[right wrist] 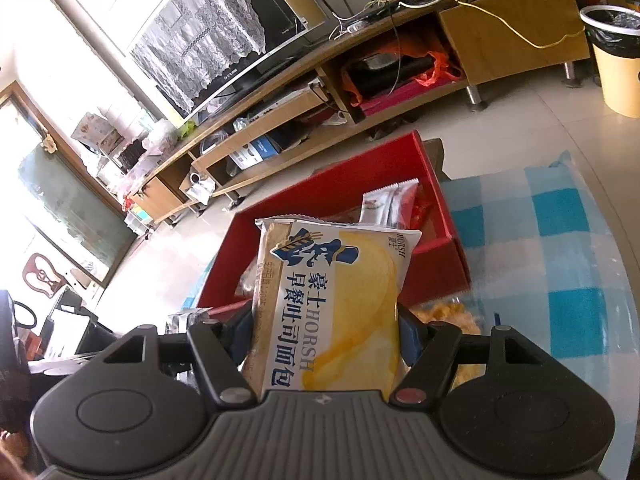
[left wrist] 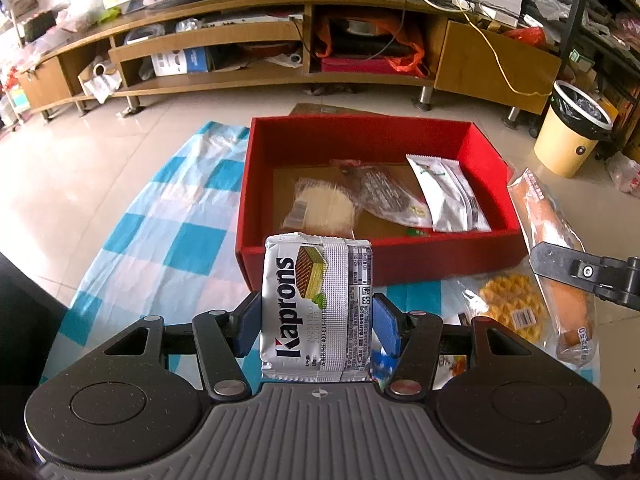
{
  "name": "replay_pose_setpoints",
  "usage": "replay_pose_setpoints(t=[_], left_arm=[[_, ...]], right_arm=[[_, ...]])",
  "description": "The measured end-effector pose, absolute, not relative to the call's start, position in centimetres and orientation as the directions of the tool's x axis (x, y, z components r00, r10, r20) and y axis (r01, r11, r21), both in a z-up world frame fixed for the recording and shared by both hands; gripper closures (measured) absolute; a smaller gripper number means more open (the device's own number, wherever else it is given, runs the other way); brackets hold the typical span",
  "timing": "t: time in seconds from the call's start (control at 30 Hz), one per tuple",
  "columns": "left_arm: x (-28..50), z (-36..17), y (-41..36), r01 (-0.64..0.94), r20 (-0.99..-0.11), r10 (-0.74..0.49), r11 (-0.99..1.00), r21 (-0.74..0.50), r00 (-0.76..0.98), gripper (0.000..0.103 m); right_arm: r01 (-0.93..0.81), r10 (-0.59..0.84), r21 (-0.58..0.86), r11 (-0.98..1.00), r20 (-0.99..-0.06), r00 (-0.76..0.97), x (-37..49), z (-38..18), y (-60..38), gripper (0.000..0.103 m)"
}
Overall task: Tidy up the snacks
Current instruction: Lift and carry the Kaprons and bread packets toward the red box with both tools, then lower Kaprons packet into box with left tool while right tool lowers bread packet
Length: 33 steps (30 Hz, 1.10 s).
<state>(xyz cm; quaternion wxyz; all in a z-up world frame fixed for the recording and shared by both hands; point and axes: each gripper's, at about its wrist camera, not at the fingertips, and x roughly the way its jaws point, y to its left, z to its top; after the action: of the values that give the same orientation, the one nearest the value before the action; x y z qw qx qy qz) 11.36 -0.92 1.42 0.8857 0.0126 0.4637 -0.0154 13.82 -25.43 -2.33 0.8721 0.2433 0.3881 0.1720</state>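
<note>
The left hand-held gripper (left wrist: 316, 322) is clamped on a silver wafer pack (left wrist: 316, 308), held upright just short of the red box's (left wrist: 400, 264) near wall; inside the box lie a pale cake (left wrist: 324, 210), a dark wrapped snack (left wrist: 384, 194) and a silver sachet (left wrist: 448, 196); to the right, outside the box on the checked cloth (left wrist: 168, 248), wait a waffle (left wrist: 508, 308) and a long bread stick (left wrist: 556, 252); the right hand-held gripper (right wrist: 326, 332) is clamped on a yellow bread pack (right wrist: 332, 304), near the box. The step looks like carrying both packs to the box; next, each needs moving over the wall, then letting go onto bare floor of the box.
</note>
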Motion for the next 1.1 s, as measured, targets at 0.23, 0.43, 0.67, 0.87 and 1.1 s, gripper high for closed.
replay_pose_setpoints(t=[0.23, 0.43, 0.67, 0.87, 1.1], left_arm=[[13.3, 1.6, -1.2, 0.037, -0.816, -0.012, 0.999, 0.012, 0.578, 0.038], [15.0, 1.7, -1.4, 0.033, -0.812, -0.007, 0.999, 0.016, 0.584, 0.038], [17.0, 1.8, -1.5, 0.028, -0.800, 0.006, 0.999, 0.028, 0.600, 0.041], [18.4, 0.6, -1.3, 0.031, -0.825, 0.010, 0.999, 0.034, 0.565, 0.040], [16.6, -1.6, 0.0, 0.020, -0.860, 0.032, 0.999, 0.049, 0.509, 0.014]], right_arm=[[-0.112, 0.493, 0.568, 0.815, -0.581, 0.648, 15.5, -2.3, -25.3, 0.036], [-0.108, 0.493, 0.570, 0.815, -0.582, 0.647, 17.0, -2.5, -25.2, 0.036], [-0.113, 0.494, 0.567, 0.816, -0.581, 0.647, 19.1, -2.6, -24.8, 0.036], [-0.105, 0.489, 0.562, 0.821, -0.594, 0.639, 20.2, -3.0, -24.5, 0.036], [-0.127, 0.508, 0.567, 0.814, -0.591, 0.627, 20.3, -2.9, -23.8, 0.036]])
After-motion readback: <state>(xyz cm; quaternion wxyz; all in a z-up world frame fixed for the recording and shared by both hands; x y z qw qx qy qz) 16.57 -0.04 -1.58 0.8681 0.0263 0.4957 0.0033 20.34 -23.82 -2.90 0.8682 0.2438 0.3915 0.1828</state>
